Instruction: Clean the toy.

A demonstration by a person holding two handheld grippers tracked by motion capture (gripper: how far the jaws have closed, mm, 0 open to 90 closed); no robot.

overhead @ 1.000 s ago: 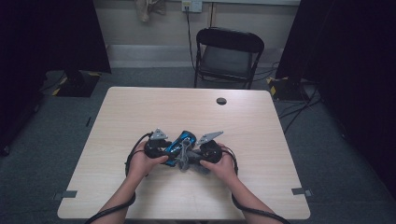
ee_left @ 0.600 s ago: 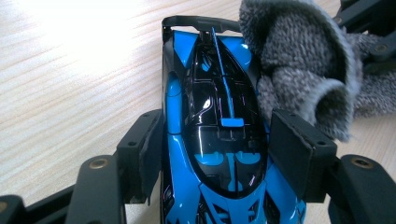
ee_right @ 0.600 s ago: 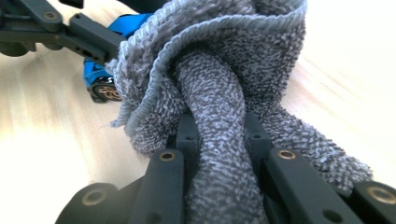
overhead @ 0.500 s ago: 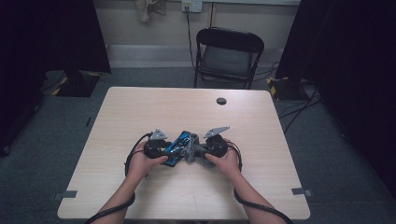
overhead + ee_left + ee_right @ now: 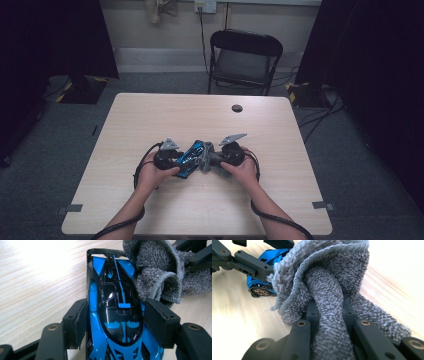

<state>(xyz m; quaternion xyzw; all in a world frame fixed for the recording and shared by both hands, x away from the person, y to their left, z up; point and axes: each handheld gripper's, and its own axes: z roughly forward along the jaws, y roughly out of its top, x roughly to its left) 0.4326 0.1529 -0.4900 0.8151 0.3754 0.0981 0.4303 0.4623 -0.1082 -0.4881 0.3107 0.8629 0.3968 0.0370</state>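
1. Left gripper [image 5: 176, 161]: clenched across the flanks of the blue toy car [image 5: 116, 312], one pad on each side of the body. In the left gripper view both pads touch the bodywork just behind the dark canopy. The car sits low over the table [image 5: 150, 115], near the person's edge and a little left of its middle. This grip most likely serves to pin the car so that it cannot roll or turn while it is rubbed.

2. Blue toy car [image 5: 191, 153]: lies between the two grippers, its far end toward the cloth. Its glossy upper surface faces up and is left uncovered by the pads, which leaves it free for wiping.

3. Grey cloth [image 5: 329, 285]: bunched into a wad whose rounded end touches the car's far right corner, as the left gripper view [image 5: 155, 272] shows. A folded wad gives a soft, thick face for cleaning.

4. Right gripper [image 5: 328, 312]: clenched on a twisted strand of the cloth, jaws nearly together. The tight pinch keeps the cloth from slipping during strokes.

5. Black chair [image 5: 244, 60]: stands beyond the table, apart from the work.
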